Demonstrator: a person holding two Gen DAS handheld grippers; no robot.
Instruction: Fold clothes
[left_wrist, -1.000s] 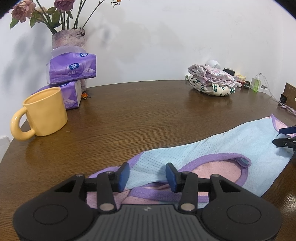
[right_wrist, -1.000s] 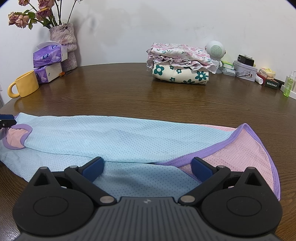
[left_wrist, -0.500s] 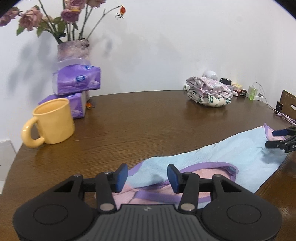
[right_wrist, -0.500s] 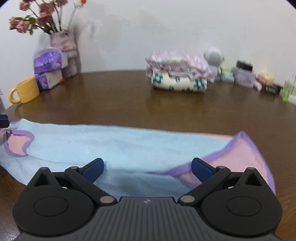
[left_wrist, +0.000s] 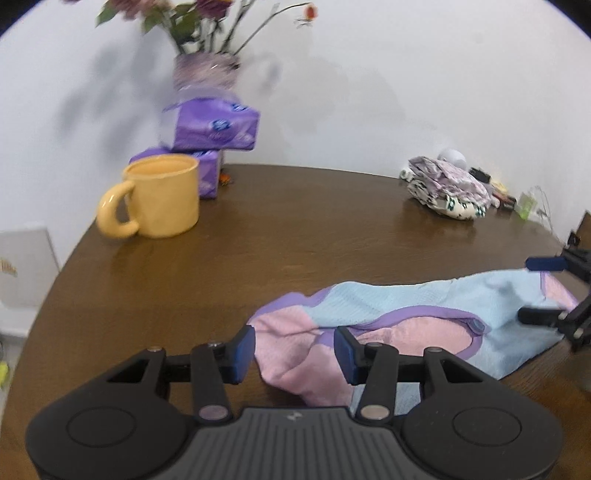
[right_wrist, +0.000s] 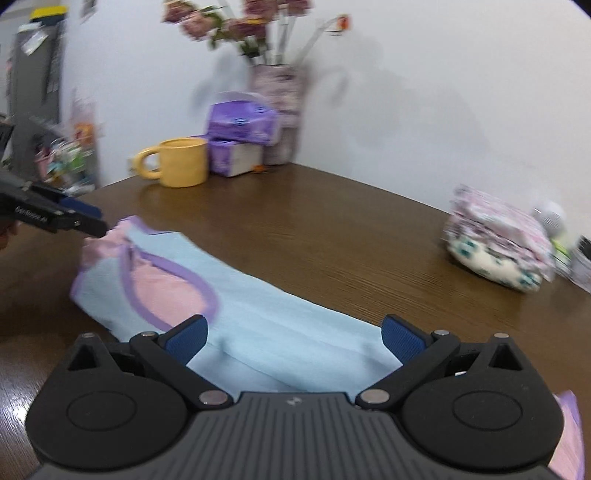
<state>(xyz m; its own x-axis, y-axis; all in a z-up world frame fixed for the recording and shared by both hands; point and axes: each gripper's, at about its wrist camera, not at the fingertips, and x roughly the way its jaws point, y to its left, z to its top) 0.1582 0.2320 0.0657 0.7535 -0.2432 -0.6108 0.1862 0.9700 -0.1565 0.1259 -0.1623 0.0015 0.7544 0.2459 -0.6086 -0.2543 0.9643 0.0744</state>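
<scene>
- Garment (left_wrist: 424, 306) first: it's a light blue mesh top with a pink inside and purple trim, stretched in a long strip across the near part of the brown wooden table (left_wrist: 295, 229).
- Left gripper (left_wrist: 294, 349) is parted to a medium gap, blue pads on either side of the pink bunched-up end of the garment. Cloth sits right between the fingers, but honestly can't say the pads are touching it, so not calling it a grip.
- Right gripper (right_wrist: 293, 338) is spread wide, hovering low over the blue end (right_wrist: 280, 343). Nothing pinched between those fingers as far as I can see.
- From the left wrist view you can spot the right gripper (left_wrist: 543, 288) at the far end of the cloth, one finger above the fabric edge and one lower down.
- From the right wrist view, the left gripper (right_wrist: 85, 221) has its tips right at the pink corner.
- Background stuff, well away from the garment: yellow mug (left_wrist: 162, 201), two purple tissue packs (left_wrist: 216, 129) stacked next to it, a vase of flowers (left_wrist: 205, 74) behind those.
- Folded pile of floral clothes (left_wrist: 448, 192) over on the far right side of the table, some small clutter beyond it that's too blurry to name.
</scene>
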